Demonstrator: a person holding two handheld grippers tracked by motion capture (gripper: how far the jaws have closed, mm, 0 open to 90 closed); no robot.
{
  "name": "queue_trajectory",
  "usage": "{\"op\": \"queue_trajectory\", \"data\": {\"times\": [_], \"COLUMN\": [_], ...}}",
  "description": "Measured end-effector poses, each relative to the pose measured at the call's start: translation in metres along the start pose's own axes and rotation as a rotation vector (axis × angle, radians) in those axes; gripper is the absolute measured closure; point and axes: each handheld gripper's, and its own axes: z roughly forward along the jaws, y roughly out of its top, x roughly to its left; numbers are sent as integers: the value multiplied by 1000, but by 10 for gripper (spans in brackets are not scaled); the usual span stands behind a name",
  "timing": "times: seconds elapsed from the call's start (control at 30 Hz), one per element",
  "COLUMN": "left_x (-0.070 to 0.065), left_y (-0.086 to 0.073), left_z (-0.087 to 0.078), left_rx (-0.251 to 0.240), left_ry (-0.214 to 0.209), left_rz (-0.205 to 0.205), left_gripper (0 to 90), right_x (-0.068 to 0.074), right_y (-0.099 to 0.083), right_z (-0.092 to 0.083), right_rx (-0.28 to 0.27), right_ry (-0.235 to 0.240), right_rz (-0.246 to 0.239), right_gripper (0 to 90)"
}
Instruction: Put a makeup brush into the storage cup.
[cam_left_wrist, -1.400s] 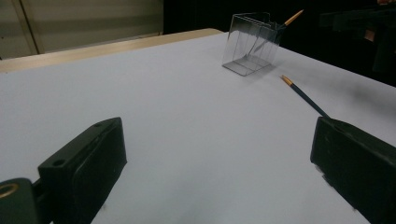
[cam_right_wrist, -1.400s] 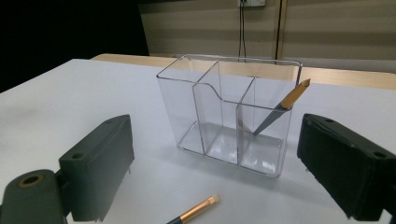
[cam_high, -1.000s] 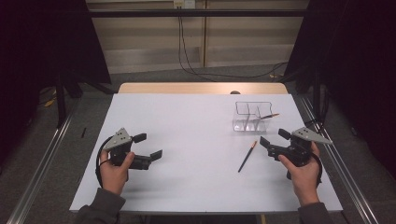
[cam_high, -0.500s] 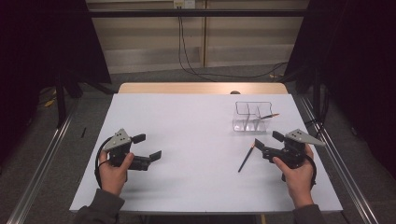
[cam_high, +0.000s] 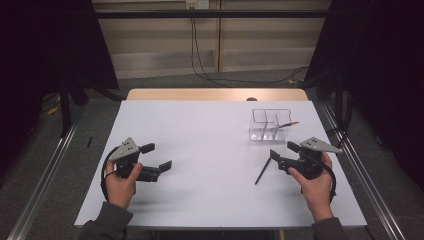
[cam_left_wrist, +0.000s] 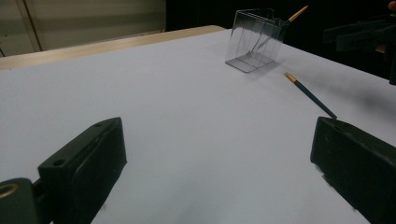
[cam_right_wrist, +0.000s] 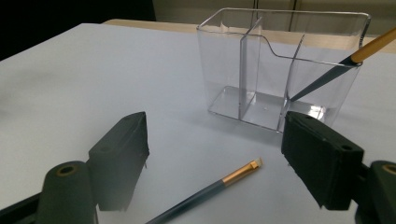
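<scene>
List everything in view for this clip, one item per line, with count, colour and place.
Clear plastic divided organiser box: one, transparent, far right part of the table.
Dark pencil with gold ferrule lying flat: one, on the table, just ahead of the right tool's jaws.
Dark pencil with orange end standing in the box: one, leaning out of an end compartment.
White rectangular tabletop: one, with a pale wooden strip at its far edge.
Black cables: several, on the floor beyond the table.
Left tool: one, black with grey plate, open, resting near left.
Right tool: one, black with grey plate, open.
Hands: two, each holding a tool.
</scene>
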Motion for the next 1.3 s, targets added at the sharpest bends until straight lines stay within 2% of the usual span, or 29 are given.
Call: {"op": "queue_trajectory", "data": {"times": [0.17,0.23,0.27,0.3,0.33,0.37,0.43,0.47,0.53,0.7,0.77,0.8,0.87,1.03,1.07,1.17,1.2,1.27,1.3], "left_x": [-1,-2,-1,-2,-2,-1,-3,-3,-1,0,-1,-2,-2,-1,-2,-2,-2,-3,-2], "left_y": [0,0,0,0,0,0,0,0,0,-1,-1,-1,-1,0,1,1,1,2,2], "left_z": [0,-1,-1,-2,-2,-1,0,0,0,0,1,0,0,1,1,3,3,4,5], "left_rx": [6,10,-2,7,2,0,11,15,4,3,6,15,15,0,6,9,7,10,7], "left_ry": [-11,11,-12,16,16,-12,7,12,-17,-15,-19,1,2,-20,4,-5,-20,-3,-14], "left_rz": [7,8,2,1,-2,5,0,10,6,1,0,6,4,9,5,8,10,9,10], "left_gripper": [32,32,32,32,32,32,32,32,31,32,32,32,32,32,32,32,32,32,32], "right_x": [2,3,4,5,5,6,7,6,6,5,4,3,2,0,0,-1,-2,-4,-4], "right_y": [3,4,5,5,5,5,6,7,8,11,13,13,14,17,17,19,20,22,22], "right_z": [0,1,2,3,3,4,5,5,4,4,5,5,4,5,6,8,9,10,11], "right_rx": [12,27,31,35,40,46,53,57,68,94,104,110,114,145,158,183,189,205,208], "right_ry": [-2,-7,-8,-6,-9,-15,-20,-25,-29,-45,-46,-45,-50,-49,-52,-45,-50,-56,-70], "right_rz": [0,-6,-5,-7,-10,-10,-3,2,20,31,39,40,42,65,65,79,84,81,89], "right_gripper": [267,276,276,277,280,280,296,299,326,352,351,350,345,319,312,302,297,291,293]}}
